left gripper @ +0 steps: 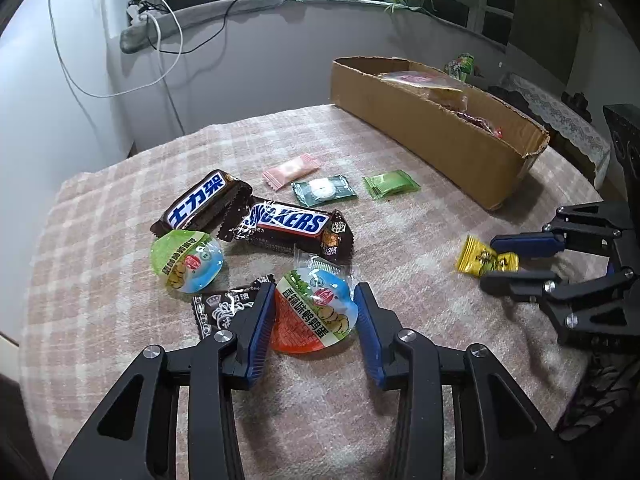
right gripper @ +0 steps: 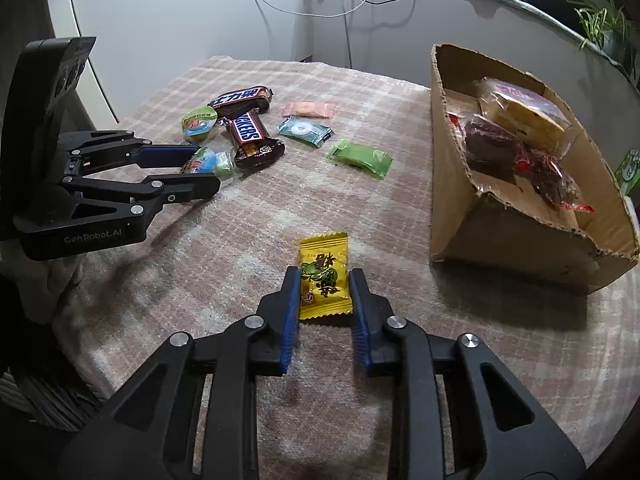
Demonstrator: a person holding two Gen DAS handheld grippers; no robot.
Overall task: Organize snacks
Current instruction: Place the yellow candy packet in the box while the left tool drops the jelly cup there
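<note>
Right tool (right gripper: 325, 280) clenched on the yellow candy (right gripper: 324, 276), blue pads pressing both long edges of the wrapper; candy lies flat on the checked cloth (right gripper: 400, 208) of the desk, not yet lifted. Left tool (left gripper: 314, 308) straddles the red-bottomed jelly cup (left gripper: 314, 316): near pad touching the cup's side, the far pad looks just shy of the rim, so I cannot tell that the grip is made; cup rests on the cloth, overlapping a dark sachet (left gripper: 218, 308). Just beyond: green-bottomed jelly cup (left gripper: 186, 260), two Snickers bars (left gripper: 288, 222) crossing at their ends, then a pink candy (left gripper: 291, 170), a teal mint packet (left gripper: 323, 191) and a green packet (left gripper: 390, 185) in a loose row. Cardboard box (left gripper: 420, 120) stands at the far side of the desk, already holding a clear-wrapped yellow cake and some dark red packets. Progress: a few items boxed, most snacks left loose; early to middle of the job by my reckoning. Yellow candy: small pillow-pack, crimped ends, green cartoon and dark characters, glossy film, likely slippery. Jelly cup: shallow plastic dome, printed foil lid, stiff rim
</note>
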